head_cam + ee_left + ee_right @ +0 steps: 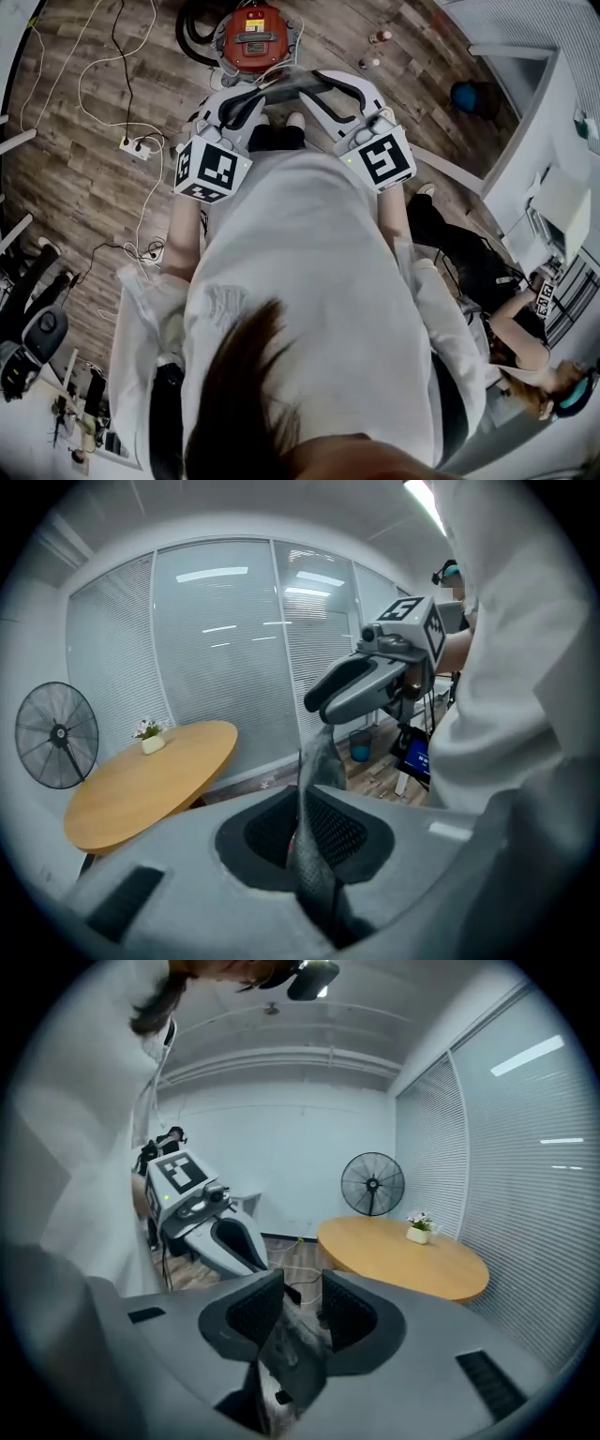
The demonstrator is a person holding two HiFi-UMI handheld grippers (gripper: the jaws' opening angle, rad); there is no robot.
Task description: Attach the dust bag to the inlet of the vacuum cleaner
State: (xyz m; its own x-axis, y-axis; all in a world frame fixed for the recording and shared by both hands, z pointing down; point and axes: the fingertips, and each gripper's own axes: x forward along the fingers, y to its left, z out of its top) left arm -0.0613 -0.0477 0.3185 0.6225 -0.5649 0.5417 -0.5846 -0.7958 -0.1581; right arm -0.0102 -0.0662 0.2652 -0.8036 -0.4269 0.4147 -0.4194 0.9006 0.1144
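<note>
The red vacuum cleaner (253, 36) sits on the wooden floor ahead of the person, beyond both grippers. The dust bag (319, 761) is a grey fabric strip. My left gripper (305, 834) is shut on its lower end, and the strip rises toward the right gripper (326, 703). In the right gripper view my right gripper (292, 1309) stands open, and the grey bag fabric (295, 1361) lies low in the gap, clear of the pads (253, 1307). From the head view, the left gripper (258, 98) and right gripper (317, 84) point at each other above the floor, tips nearly meeting.
A power strip (136, 145) and loose cables lie on the floor at left. Two small bottles (378, 37) stand right of the vacuum. A round wooden table (141, 780) with a small plant pot and a standing fan (56, 733) are nearby. Another person (525, 347) sits at right.
</note>
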